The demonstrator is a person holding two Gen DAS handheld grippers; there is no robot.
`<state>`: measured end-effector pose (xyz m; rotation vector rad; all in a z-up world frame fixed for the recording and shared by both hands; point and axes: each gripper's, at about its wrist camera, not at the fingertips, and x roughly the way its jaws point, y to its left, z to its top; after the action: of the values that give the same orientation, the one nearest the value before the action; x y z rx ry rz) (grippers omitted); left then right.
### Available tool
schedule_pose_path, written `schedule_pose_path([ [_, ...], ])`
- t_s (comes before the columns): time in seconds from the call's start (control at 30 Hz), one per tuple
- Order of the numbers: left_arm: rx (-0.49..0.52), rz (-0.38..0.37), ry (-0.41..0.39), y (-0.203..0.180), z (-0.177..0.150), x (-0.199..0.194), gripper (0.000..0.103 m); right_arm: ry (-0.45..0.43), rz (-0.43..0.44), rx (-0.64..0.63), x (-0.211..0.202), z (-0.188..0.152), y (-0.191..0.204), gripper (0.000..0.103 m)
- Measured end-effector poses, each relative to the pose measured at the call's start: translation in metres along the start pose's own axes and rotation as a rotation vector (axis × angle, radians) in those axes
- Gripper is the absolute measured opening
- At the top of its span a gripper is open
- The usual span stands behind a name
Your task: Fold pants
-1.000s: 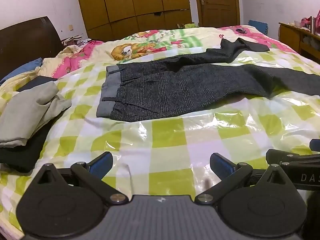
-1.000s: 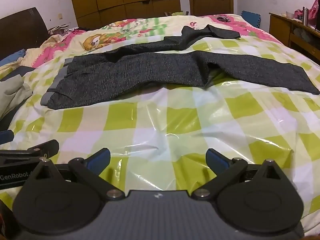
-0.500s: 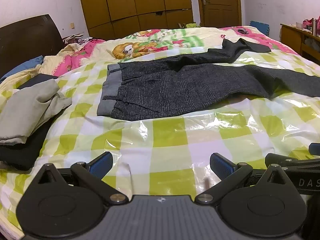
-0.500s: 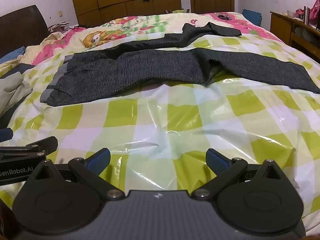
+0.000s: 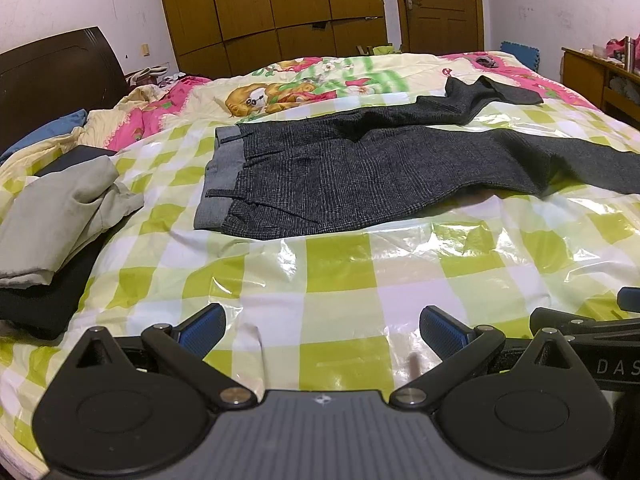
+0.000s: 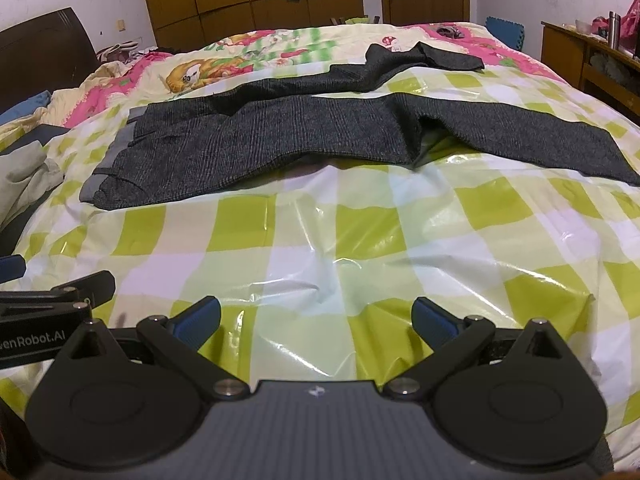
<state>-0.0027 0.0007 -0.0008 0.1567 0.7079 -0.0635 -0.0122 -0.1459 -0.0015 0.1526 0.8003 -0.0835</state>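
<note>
1. Left tool (image 5: pixel 320 330) gapes wide, gripping nothing, low over the checked plastic sheet (image 5: pixel 340 264)
2. Right tool (image 6: pixel 316 318) likewise spread and unladen
3. Dark grey pants (image 5: pixel 344 172) lie flat across the bed, well ahead of both tools, waistband leftward
4. Folded clothes (image 5: pixel 52 216) sit at left

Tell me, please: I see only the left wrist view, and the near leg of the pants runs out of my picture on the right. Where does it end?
Observer: The near leg ends flat on the checked sheet, with its hem close to the right edge of the right wrist view.
Operator: Is the right gripper open?
Observer: Yes. The right gripper is open and empty, over the sheet, not touching the pants.
</note>
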Motion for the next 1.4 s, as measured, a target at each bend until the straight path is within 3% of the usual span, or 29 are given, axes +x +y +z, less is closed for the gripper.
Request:
schedule_pose_path([
  [0.77,-0.026,-0.012,-0.001,0.005,0.000,0.006,0.103,0.006,-0.004,-0.004,0.002,0.000,0.002,0.101],
  [1.4,-0.049,0.025,-0.044,0.045,0.032,0.049,0.103,0.002,0.049,-0.083,0.045,0.051,0.044,0.101],
])
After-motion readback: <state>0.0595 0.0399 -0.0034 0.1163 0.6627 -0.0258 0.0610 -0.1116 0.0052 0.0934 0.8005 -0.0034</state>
